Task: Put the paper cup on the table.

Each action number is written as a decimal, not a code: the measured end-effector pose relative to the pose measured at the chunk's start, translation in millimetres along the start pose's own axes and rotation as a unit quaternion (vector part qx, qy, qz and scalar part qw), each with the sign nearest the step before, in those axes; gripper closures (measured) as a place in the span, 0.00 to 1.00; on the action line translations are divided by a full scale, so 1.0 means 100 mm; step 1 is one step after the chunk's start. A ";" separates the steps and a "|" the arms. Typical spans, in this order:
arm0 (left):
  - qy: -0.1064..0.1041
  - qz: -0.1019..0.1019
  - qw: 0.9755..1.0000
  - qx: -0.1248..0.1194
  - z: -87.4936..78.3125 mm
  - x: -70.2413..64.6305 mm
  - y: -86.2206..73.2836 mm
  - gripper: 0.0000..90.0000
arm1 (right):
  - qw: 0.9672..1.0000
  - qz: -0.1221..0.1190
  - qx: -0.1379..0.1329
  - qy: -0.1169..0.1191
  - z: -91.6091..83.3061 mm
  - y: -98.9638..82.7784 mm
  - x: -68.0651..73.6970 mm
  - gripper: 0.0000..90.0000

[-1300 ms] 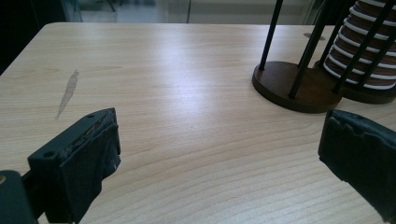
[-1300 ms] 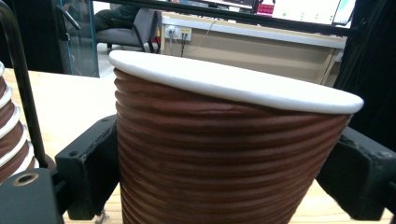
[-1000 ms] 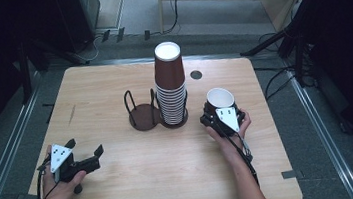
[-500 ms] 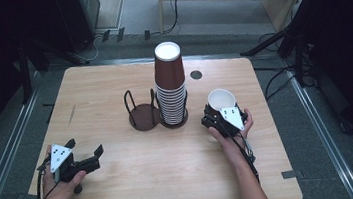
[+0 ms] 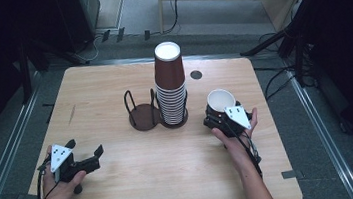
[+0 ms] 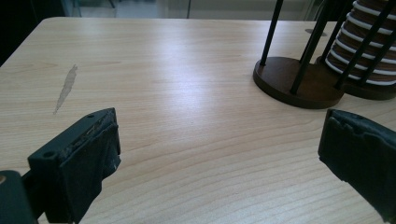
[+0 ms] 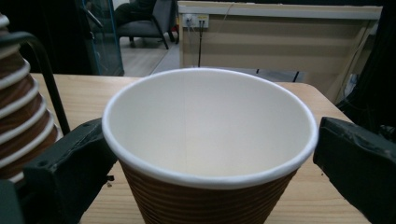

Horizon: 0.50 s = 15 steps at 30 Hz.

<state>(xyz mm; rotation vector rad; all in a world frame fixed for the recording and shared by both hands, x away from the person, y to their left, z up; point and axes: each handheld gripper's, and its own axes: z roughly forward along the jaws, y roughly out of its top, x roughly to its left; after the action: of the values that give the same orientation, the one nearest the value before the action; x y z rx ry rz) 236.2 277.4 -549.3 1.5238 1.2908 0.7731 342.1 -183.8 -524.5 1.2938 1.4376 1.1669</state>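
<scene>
While the right hand-held gripper (image 5: 222,116) has its jaws on both sides of a single paper cup (image 5: 220,102), the cup stands upright on the table (image 5: 124,186), just to the right of the tall stack of cups (image 5: 170,87) in the holder. In the right gripper view the jaws look close to the cup wall, but I cannot tell if they press it. The left hand-held gripper (image 5: 89,158) rests released and empty, well apart. I judge the work at an early stage: one holder ring (image 5: 142,118) is still empty.
</scene>
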 end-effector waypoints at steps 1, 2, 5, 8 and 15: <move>0.000 0.001 1.000 0.001 0.00 0.00 0.00 0.00 | 1.000 0.007 0.002 0.003 -0.02 0.01 -0.01 0.00; 0.001 0.001 1.000 0.002 0.01 0.00 -0.01 0.00 | 1.000 0.008 0.001 0.004 -0.03 0.02 -0.02 0.00; 0.002 0.000 1.000 0.003 0.00 0.00 0.00 0.00 | 1.000 0.011 -0.005 0.009 -0.10 0.05 -0.04 0.00; 0.002 0.000 1.000 0.004 0.00 0.00 0.00 0.00 | 1.000 0.014 -0.012 0.014 -0.16 0.09 -0.07 0.00; 0.003 -0.001 1.000 0.004 0.00 0.00 0.00 0.00 | 1.000 0.015 -0.022 0.017 -0.26 0.15 -0.12 0.00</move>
<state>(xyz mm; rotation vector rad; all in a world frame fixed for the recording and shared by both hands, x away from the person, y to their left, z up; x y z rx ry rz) 236.6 277.6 -549.9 1.5276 1.3020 0.7725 320.5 -197.7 -504.9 1.2764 1.4132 1.2382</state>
